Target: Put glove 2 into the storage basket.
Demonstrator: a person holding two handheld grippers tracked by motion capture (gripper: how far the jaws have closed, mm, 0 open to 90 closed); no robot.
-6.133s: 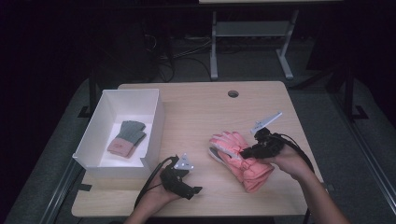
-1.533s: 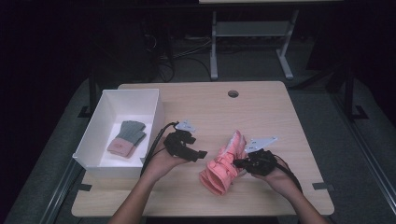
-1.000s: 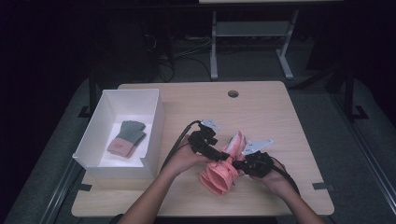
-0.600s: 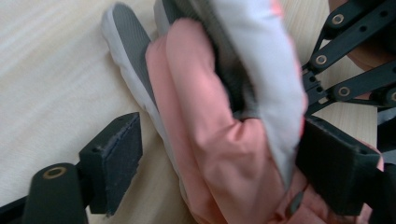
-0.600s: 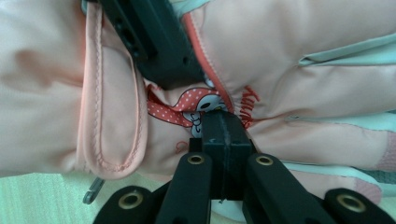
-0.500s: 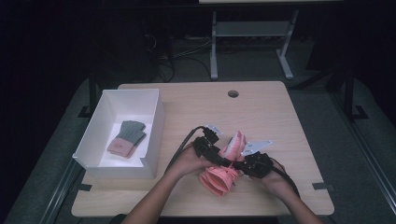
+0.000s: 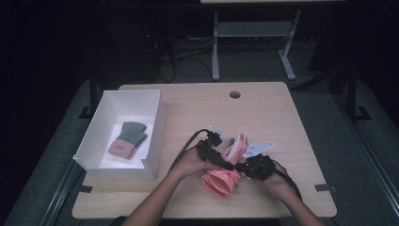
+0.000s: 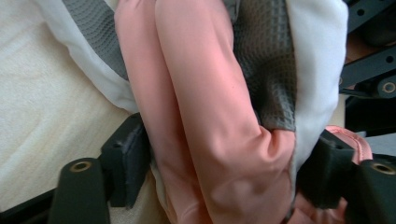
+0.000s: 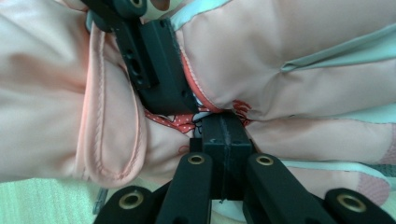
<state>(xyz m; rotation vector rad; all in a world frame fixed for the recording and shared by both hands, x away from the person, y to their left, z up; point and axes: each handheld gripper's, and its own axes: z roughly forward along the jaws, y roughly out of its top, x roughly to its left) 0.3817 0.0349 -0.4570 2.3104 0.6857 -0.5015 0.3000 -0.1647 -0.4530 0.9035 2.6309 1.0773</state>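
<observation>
High view, near to far. Two forearms are entering from the desk's [image 7: 291, 122] near edge and meeting over a pink glove [image 7: 221, 181] that is lying close to that edge, right of its middle. The right gripper [image 7: 242, 167] is pinching the glove from the right; the left gripper [image 7: 226, 164] is reaching in from the left, its cable looping back over the desk. The glove's fingers are pointing toward the far edge. Farther off, a white box [image 7: 155, 127] is sitting along the left edge, with a second, grey and pink glove [image 7: 127, 140] lying flat inside it. A round hole [image 7: 235, 94] is lying near the far edge.

Left gripper view. The left gripper [image 8: 224, 182] is straddling folded pink fabric of the glove [image 8: 201, 116], with grey textured and white panels that the high view is not resolving. Its jaws have just been closing; both pads are standing against the fabric, and the grip is looking taken on the glove.

Right gripper view. The right gripper [image 9: 223, 135] is clenched, its jaws meeting on the glove's [image 9: 289, 60] hem, where a red patterned lining is showing. The left gripper's black jaw is crossing the upper left, pushed into the cuff opening.
</observation>
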